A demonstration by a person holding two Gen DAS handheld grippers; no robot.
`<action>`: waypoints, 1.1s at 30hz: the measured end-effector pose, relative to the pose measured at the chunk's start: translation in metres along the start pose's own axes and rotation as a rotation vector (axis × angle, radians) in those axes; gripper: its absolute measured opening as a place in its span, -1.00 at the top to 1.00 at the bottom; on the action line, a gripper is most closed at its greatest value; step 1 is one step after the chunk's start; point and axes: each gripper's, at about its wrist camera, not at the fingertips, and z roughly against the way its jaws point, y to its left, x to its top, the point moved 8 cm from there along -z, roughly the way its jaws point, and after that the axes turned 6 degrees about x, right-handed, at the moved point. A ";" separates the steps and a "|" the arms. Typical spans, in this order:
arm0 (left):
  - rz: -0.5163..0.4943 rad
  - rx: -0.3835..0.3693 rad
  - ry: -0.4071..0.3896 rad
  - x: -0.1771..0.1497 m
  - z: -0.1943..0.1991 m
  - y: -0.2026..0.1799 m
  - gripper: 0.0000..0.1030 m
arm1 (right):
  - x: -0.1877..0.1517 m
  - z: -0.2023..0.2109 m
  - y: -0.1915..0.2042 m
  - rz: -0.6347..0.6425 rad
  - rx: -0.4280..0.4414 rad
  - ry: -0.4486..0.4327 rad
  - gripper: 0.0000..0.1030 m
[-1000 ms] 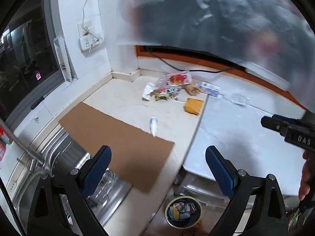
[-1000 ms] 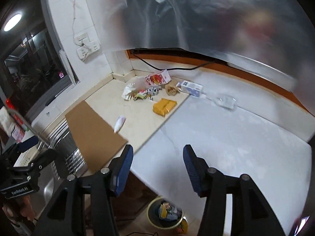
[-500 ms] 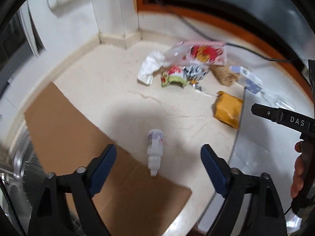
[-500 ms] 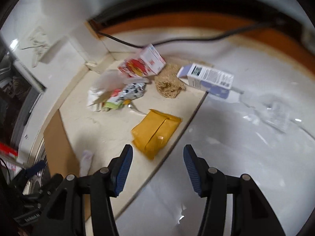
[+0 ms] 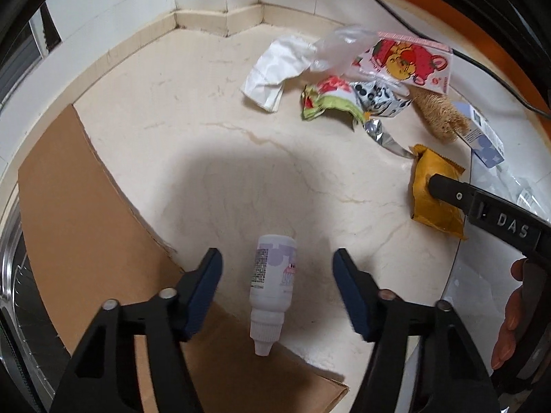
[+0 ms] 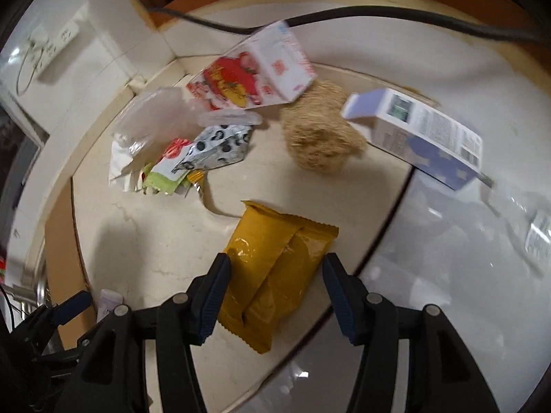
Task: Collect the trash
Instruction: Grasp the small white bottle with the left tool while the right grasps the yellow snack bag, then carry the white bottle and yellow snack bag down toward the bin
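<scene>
- Where a second ago both cameras took in the whole counter, the sink and a bin on the floor: now only the cream stone corner, seen close and from above.
- left gripper [image 5: 275, 275]: lower than before, jaws narrower than a second ago and closing; small white bottle [image 5: 272, 285] lying between the blue pads, a gap on each side, not touched.
- right gripper [image 6: 273, 285]: also lower, jaws opening slightly; yellow packet [image 6: 275, 275] between the pads, left pad at its edge, contact not certain.
- Bottle: smooth plastic, cylindrical, purple-printed label, nozzle end resting over the edge of the brown cardboard sheet [image 5: 86, 241]; bare stone to its far side and right.
- Cardboard: flat, matte, torn ragged edge, just left of the bottle.
- Packet: glossy crinkled film, serrated end seams, lying beside the seam between cream stone and grey-white counter [image 6: 447, 292]; open counter to its right.
- Litter cluster toward the wall corner, well apart from the bottle: white tissue [image 5: 272, 72], clear plastic bag [image 5: 341, 48], green-red wrapper [image 5: 330, 99], spotted foil wrapper [image 5: 378, 99], red cartoon carton [image 5: 409, 62], fibrous tan clump [image 6: 320, 137], blue-white box [image 6: 423, 134].
- Black cable [image 6: 344, 17] along the orange-brown ledge at the back.
</scene>
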 end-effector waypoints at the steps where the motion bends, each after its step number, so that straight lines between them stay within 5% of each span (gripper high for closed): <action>1: 0.004 -0.003 0.006 0.000 -0.003 0.000 -0.05 | 0.000 -0.002 0.003 0.024 -0.020 0.003 -0.09; 7: -0.005 0.010 0.013 -0.004 -0.007 -0.004 0.56 | -0.003 -0.005 0.009 0.100 -0.050 -0.006 0.07; 9: -0.007 0.009 0.011 -0.005 -0.007 -0.006 0.56 | -0.003 -0.004 0.007 0.085 -0.045 -0.014 0.19; 10: -0.006 0.013 0.009 -0.005 -0.007 -0.007 0.56 | -0.003 -0.003 0.005 0.079 -0.049 -0.018 0.55; 14: 0.005 0.006 0.012 -0.006 -0.002 -0.010 0.57 | -0.008 0.009 -0.008 0.035 -0.009 -0.023 0.74; 22: 0.009 -0.032 -0.046 -0.014 0.048 -0.011 0.57 | -0.024 0.060 -0.024 -0.045 0.055 -0.062 0.76; 33: -0.031 -0.113 -0.145 -0.064 0.153 -0.020 0.57 | -0.081 0.172 0.009 -0.050 0.108 -0.155 0.76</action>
